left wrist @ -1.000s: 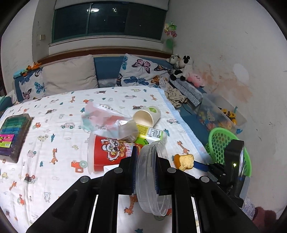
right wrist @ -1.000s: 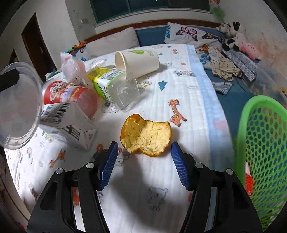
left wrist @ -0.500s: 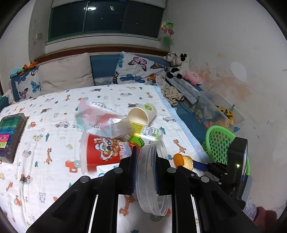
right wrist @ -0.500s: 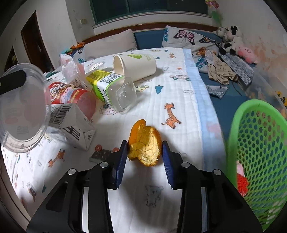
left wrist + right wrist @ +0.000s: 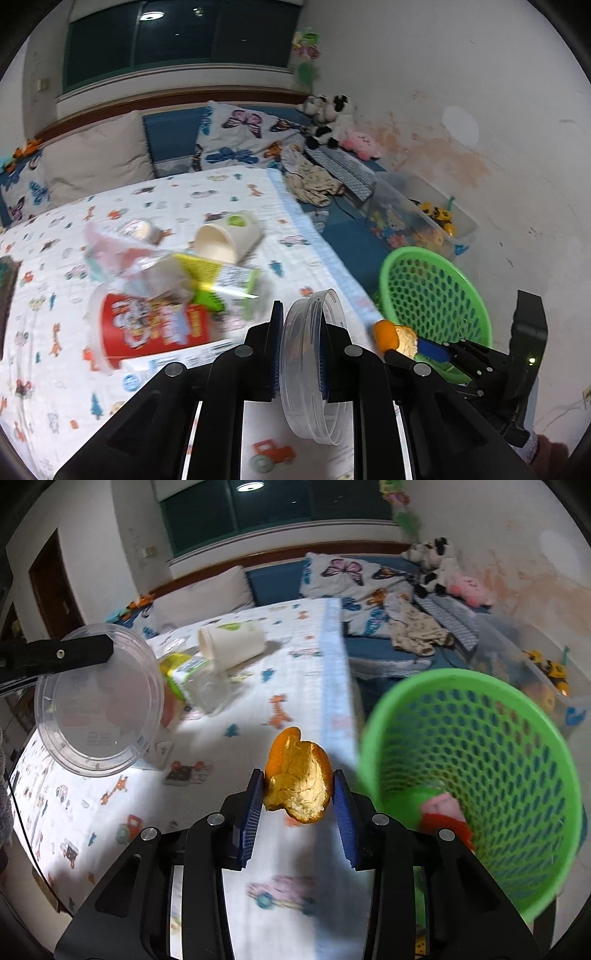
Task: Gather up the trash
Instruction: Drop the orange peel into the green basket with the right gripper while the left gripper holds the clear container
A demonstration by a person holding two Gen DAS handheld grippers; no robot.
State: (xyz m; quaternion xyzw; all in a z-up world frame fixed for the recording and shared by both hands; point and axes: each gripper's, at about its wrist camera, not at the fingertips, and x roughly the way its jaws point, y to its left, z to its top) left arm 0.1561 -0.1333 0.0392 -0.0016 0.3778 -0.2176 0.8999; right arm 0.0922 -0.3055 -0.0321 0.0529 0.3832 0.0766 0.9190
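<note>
My left gripper (image 5: 298, 343) is shut on a clear round plastic lid (image 5: 314, 373), held on edge above the bed; the lid also shows in the right wrist view (image 5: 98, 699). My right gripper (image 5: 297, 792) is shut on an orange peel (image 5: 298, 775), lifted off the sheet just left of the green mesh basket (image 5: 480, 768). In the left wrist view the peel (image 5: 393, 336) hangs beside the basket (image 5: 432, 291). Trash on the bed: a white paper cup (image 5: 227, 240), a green-labelled clear bottle (image 5: 221, 282), a red snack tub (image 5: 147, 328), a crumpled plastic bag (image 5: 114, 251).
The basket holds a red and pink scrap (image 5: 443, 812). A white carton (image 5: 177, 363) lies by the tub. Pillows (image 5: 236, 140), plush toys (image 5: 328, 118), clothes (image 5: 314, 181) and a clear toy bin (image 5: 417, 218) line the far side and wall.
My right gripper closed on the orange peel, lifted it off the sheet and moved right toward the basket. My left gripper, still holding the lid, also shifted right.
</note>
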